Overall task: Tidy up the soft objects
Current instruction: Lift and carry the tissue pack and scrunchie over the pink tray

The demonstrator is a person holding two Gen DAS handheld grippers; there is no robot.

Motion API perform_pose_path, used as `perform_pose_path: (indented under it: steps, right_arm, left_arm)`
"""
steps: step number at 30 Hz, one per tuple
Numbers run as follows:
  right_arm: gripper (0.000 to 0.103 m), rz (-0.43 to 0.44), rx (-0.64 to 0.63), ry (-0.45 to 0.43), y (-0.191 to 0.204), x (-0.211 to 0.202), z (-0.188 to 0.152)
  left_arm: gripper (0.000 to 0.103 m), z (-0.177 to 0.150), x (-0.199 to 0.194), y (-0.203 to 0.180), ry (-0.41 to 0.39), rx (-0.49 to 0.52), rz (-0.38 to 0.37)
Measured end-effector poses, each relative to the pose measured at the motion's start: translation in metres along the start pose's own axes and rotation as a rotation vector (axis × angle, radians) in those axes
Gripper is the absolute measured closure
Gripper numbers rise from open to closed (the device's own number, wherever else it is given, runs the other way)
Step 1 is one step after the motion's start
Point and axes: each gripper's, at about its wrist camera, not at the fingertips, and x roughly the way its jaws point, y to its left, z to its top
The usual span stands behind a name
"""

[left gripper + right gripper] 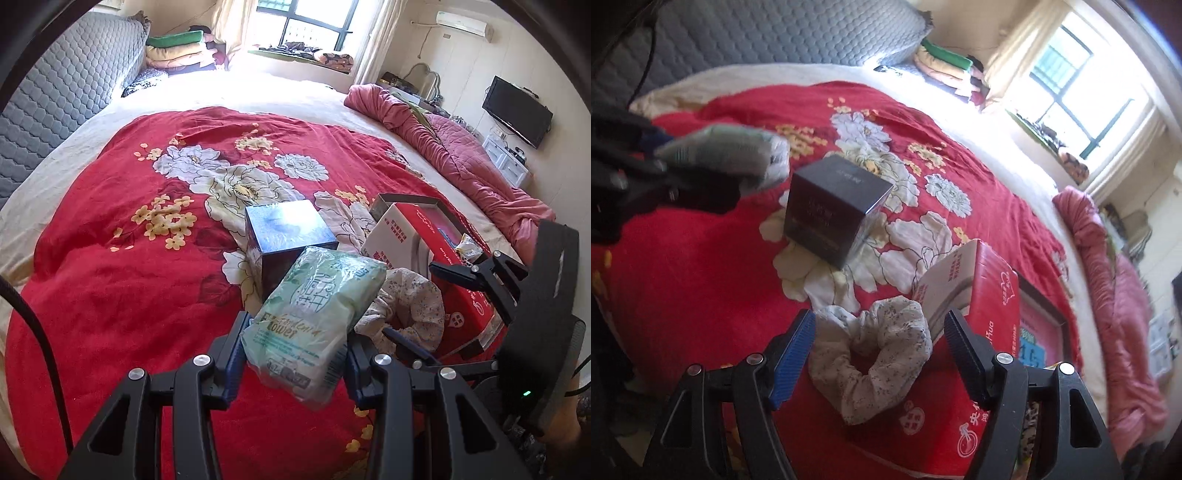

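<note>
Left tool [295, 354] clenched on green tissue pack [317, 314], lifted just before dark blue box [288, 236], right tool [879, 350] released w/ jaws wide astride floral scrunchie [871, 354], scrunchie lying on red carton [993, 295] right of box, all on bed w/ red floral quilt [129, 266]

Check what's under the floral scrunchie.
The scrunchie lies on the red box, overhanging its edge above the red quilt. The right gripper straddles it with jaws open. The box face directly beneath it is covered.
</note>
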Motion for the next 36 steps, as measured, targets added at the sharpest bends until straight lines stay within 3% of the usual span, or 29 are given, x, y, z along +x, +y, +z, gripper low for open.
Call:
perform_pose_path:
  steps: [2, 10, 13, 14, 17, 20, 22, 30, 36]
  right_arm:
    - [0.03, -0.03, -0.086, 0.026, 0.012, 0.009, 0.0]
    - [0.03, -0.019, -0.163, 0.143, 0.024, 0.058, 0.002]
    - [0.061, -0.026, -0.189, 0.134, 0.029, 0.065, 0.005]
    - [0.085, 0.007, -0.156, 0.122, 0.027, 0.064, 0.006]
    - [0.085, 0.078, -0.007, 0.033, 0.006, 0.053, 0.007]
    - [0.085, 0.268, 0.285, -0.091, -0.04, 0.028, 0.004]
    - [0.085, 0.332, 0.407, -0.153, -0.065, 0.012, 0.0]
    - [0.085, 0.288, 0.537, -0.284, -0.114, -0.047, -0.009]
    - [0.085, 0.214, 0.628, -0.345, -0.157, -0.077, -0.036]
  left_arm:
    - [0.059, -0.001, -0.001, 0.002, -0.003, -0.001, 0.0]
    - [0.058, 0.0, -0.003, 0.01, -0.008, -0.022, -0.005]
    - [0.058, -0.001, -0.001, 0.013, 0.0, -0.033, 0.001]
    - [0.058, -0.001, -0.001, 0.013, 0.001, -0.037, 0.003]
    - [0.058, -0.001, -0.001, 0.013, 0.003, -0.04, 0.006]
    - [0.058, 0.003, -0.004, 0.008, -0.009, -0.031, 0.006]
    - [0.058, 0.006, -0.008, 0.0, -0.018, -0.018, 0.004]
    - [0.058, 0.027, -0.02, -0.046, -0.051, 0.058, -0.002]
    - [0.058, 0.05, -0.02, -0.098, -0.071, 0.144, -0.013]
